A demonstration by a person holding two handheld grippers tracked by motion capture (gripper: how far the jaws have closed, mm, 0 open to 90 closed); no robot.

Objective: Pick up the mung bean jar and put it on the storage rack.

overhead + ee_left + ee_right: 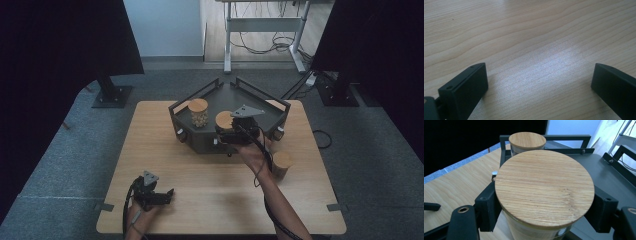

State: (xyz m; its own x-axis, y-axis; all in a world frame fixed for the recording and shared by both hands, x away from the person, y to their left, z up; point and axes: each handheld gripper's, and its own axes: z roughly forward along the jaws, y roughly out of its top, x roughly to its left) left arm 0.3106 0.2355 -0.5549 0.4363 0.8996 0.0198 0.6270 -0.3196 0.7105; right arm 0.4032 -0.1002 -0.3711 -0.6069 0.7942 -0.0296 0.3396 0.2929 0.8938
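Observation:
A glass jar with a round wooden lid (pixel 544 187) sits between the jaws of my right gripper (pixel 545 207), which is shut on its body just under the lid. From the high view this jar (pixel 223 119) is at the front of the dark tray (pixel 270 102), with the right gripper (pixel 226 129) reaching in from the front. Its base is hidden. A second lidded jar (pixel 198 112) (pixel 527 141) stands at the tray's left. My left gripper (pixel 159 196) rests open near the table's front left, with bare wood between its jaws (pixel 539 85).
A third lidded jar (pixel 282 164) stands on the wooden table (pixel 150 140) to the right of the person's forearm. The tray has raised rails (pixel 544 137) along its sides. Dark stands and floor cables lie beyond the table.

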